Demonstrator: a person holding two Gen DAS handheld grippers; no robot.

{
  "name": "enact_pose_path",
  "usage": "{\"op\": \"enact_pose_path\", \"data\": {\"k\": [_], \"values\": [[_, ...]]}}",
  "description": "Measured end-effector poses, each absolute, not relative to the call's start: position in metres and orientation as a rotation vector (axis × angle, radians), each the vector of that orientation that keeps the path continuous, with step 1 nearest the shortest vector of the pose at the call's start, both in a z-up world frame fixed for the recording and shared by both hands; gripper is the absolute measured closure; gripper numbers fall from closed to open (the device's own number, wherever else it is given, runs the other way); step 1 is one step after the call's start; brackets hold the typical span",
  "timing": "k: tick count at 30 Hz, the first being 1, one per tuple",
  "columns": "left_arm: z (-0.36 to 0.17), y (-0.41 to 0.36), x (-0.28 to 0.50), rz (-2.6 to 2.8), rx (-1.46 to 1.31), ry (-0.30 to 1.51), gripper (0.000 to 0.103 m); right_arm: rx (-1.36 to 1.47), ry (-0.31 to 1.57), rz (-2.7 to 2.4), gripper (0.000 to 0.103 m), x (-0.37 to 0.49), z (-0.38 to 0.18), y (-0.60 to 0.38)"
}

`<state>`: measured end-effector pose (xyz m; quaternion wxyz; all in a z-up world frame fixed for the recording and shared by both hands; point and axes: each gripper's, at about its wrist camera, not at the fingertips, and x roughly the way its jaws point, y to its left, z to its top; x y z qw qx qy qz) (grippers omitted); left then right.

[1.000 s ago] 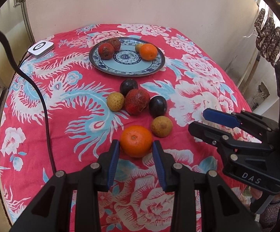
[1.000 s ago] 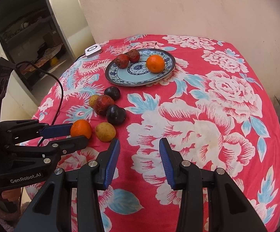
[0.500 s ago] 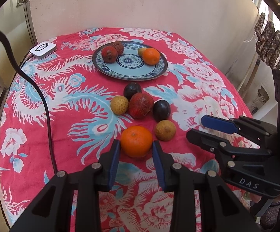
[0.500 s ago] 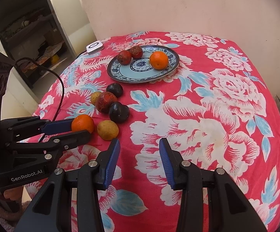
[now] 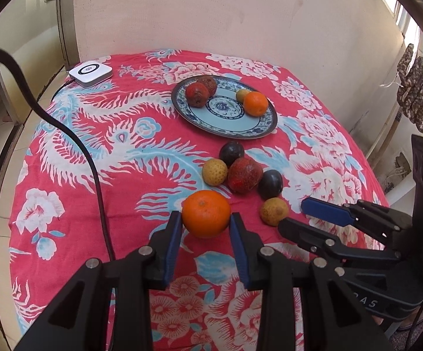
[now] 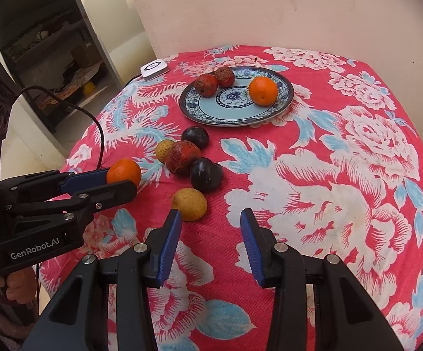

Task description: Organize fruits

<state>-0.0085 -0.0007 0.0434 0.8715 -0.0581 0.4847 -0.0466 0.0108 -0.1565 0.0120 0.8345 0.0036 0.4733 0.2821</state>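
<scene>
Orange (image 5: 206,214) now lifted in left tool (image 5: 205,226)

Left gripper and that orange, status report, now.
Left gripper shut on near orange. Right gripper open, empty, beside yellow fruit. Plate already holds four fruits. Red fruit and dark plums lie between.

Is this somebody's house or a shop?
Most likely a home, perhaps a balcony or a sunlit side room. A flowered red tablecloth covers the table, fruit sits on a painted china plate, and dried sausages hang by the window.
</scene>
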Motion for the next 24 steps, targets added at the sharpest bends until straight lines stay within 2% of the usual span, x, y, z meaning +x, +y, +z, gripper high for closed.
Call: {"op": "enact_pose_path", "data": {"k": [10,16,24], "values": [[0.041,0.017,-0.008,-0.067,-0.155,1.004,0.068,-0.026,0.991,0.616,0.060,0.008,0.010,-0.136],[0.040,0.025,-0.009,-0.060,-0.173,1.002,0.068,-0.029,0.977,0.595,0.070,0.009,0.008,-0.135],[0.040,0.025,-0.009,-0.059,-0.180,1.000,0.068,-0.017,0.977,0.600,0.074,0.009,0.008,-0.140]]}}
